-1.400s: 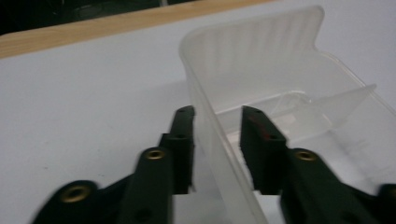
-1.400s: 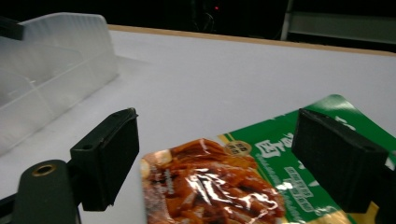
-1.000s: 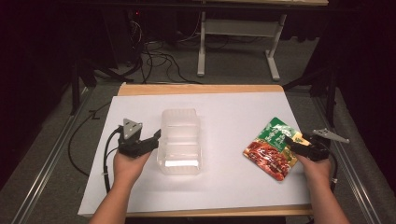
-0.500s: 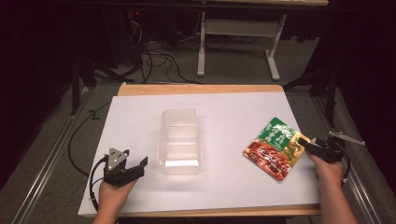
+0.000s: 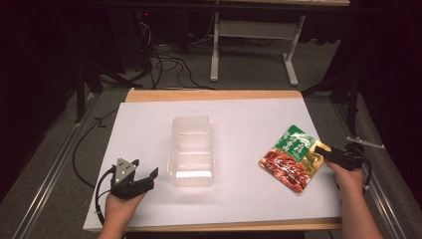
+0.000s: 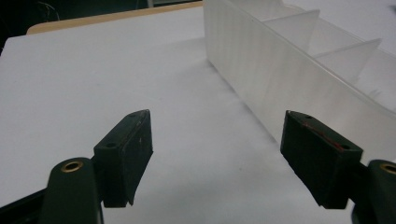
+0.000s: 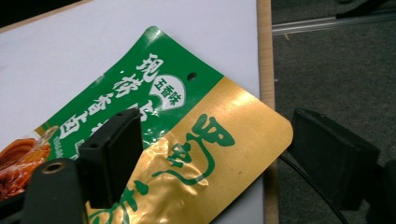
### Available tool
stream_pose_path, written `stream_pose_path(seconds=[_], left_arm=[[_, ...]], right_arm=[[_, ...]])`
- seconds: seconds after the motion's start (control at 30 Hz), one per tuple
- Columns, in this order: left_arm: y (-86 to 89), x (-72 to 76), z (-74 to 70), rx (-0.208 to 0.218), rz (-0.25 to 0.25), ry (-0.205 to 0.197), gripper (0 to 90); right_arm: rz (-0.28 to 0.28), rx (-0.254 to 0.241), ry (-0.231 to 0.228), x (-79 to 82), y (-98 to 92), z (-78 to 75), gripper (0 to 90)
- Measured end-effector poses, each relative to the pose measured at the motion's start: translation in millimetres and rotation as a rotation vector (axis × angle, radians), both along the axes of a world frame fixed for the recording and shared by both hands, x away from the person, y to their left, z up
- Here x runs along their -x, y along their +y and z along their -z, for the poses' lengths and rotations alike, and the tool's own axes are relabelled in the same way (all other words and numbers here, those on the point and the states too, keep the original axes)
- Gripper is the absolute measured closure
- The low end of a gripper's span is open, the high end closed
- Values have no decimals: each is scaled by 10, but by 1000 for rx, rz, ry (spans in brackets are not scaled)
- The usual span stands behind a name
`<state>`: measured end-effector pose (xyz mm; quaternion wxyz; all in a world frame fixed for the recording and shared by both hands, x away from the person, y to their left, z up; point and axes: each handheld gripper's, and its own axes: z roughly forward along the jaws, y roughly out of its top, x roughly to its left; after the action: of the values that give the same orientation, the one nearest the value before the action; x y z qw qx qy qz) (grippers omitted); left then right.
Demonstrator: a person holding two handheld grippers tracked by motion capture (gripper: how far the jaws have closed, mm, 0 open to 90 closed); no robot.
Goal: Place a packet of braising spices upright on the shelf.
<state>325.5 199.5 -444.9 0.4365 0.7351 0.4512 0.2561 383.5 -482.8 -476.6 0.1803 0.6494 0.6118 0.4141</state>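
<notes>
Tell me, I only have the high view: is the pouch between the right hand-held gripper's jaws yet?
Observer: Yes. In the right gripper view, the gold corner of the food pouch lies between the jaws of the right hand-held gripper, which have just been closing. No pad visibly presses it.
Operator: And the left one?
Observer: In the left gripper view, the left hand-held gripper is open over bare table, with the wall of the clear divided container beside one jaw.

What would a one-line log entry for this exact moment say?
left gripper: open, beside clear divided container, not touching | right gripper: open, closing, fingers astride corner of food pouch | pouch flat on table
</notes>
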Motion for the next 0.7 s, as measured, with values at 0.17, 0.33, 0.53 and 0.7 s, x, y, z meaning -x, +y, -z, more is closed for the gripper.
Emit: stream_pose_path(seconds=[0.17, 0.33, 0.53, 0.7], left_arm=[[0, 9, -11, 4, 3, -3, 258], [-4, 4, -2, 5, 7, 3, 258], [0, 0, 2, 10, 14, 11, 258], [-5, 1, 5, 6, 21, 12, 258]], right_arm=[[-16, 19, -64, 52, 26, -22, 243], [-45, 33, -101, 88, 85, -45, 332], [-111, -8, -98, 57, 170, -64, 411], [-128, -19, -66, 15, 215, -44, 431]])
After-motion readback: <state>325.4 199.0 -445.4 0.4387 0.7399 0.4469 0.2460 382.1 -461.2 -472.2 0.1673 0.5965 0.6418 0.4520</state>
